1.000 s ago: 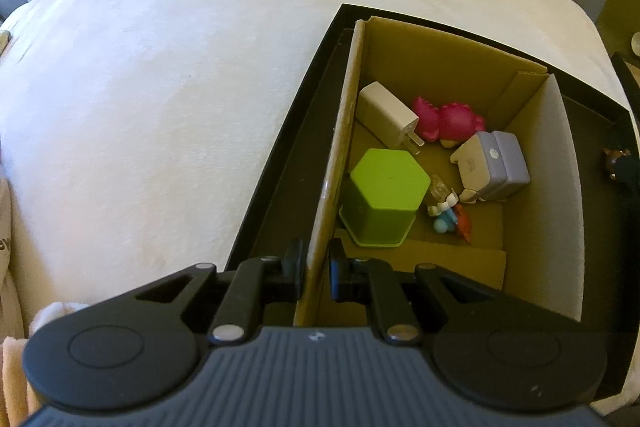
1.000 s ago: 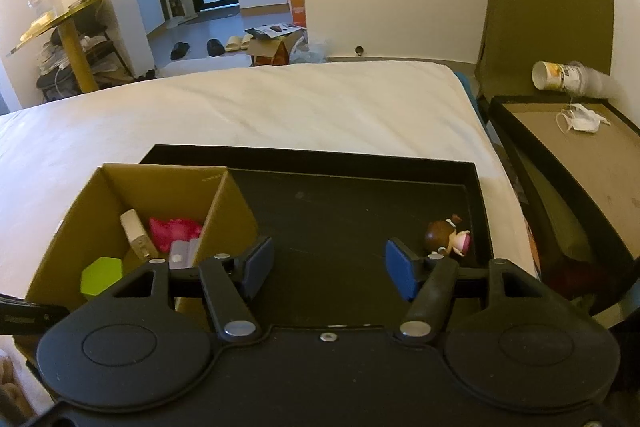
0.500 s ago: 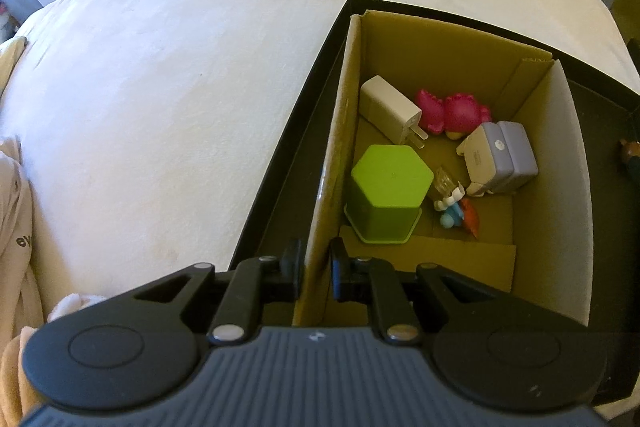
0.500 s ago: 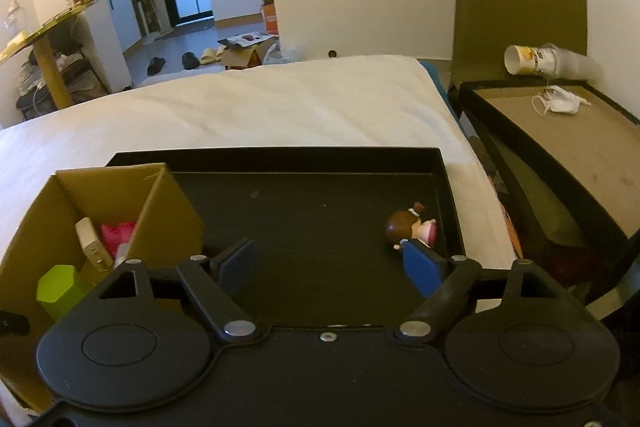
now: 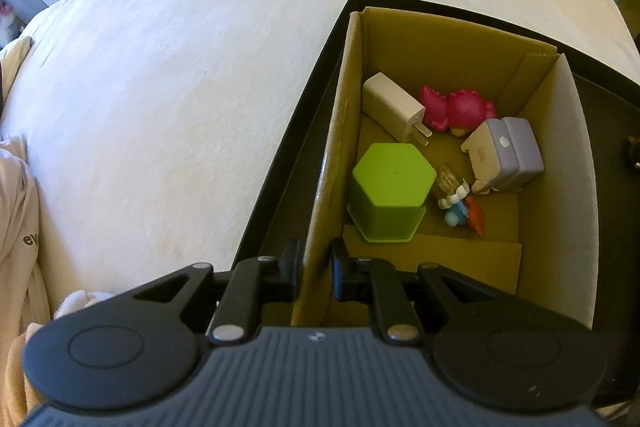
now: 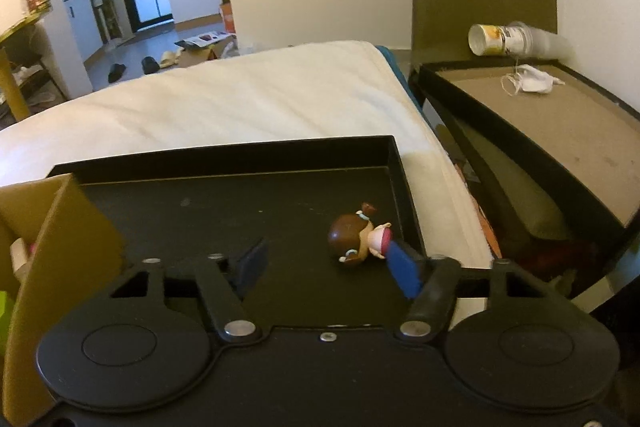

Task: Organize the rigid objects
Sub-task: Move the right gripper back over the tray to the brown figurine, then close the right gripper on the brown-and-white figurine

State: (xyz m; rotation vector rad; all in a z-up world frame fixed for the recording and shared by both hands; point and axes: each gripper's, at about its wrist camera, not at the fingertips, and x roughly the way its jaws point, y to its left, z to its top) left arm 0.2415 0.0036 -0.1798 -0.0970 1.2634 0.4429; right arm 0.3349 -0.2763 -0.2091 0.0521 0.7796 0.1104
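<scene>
My left gripper (image 5: 316, 255) is shut on the left wall of an open cardboard box (image 5: 332, 147). Inside the box lie a green hexagonal container (image 5: 390, 187), a white charger (image 5: 390, 107), a pink toy (image 5: 460, 109), a lilac and white block (image 5: 504, 155) and a small blue and red figure (image 5: 460, 207). In the right wrist view a small brown-haired doll (image 6: 356, 239) lies on the black tray (image 6: 224, 203). My right gripper (image 6: 326, 259) is low over it, its jaws closing. The doll lies against the right blue pad, far from the left pad.
The black tray (image 5: 280, 155) rests on a white bed (image 6: 240, 95). The box (image 6: 68, 227) fills the tray's left end. To the right, off the bed, stands a dark side table (image 6: 560, 123) with a tipped cup (image 6: 504, 39) and a face mask (image 6: 532, 83).
My right gripper has come forward and down to the doll, which was beyond its right finger. Its jaws widened, then narrowed. My left gripper still clamps the box wall.
</scene>
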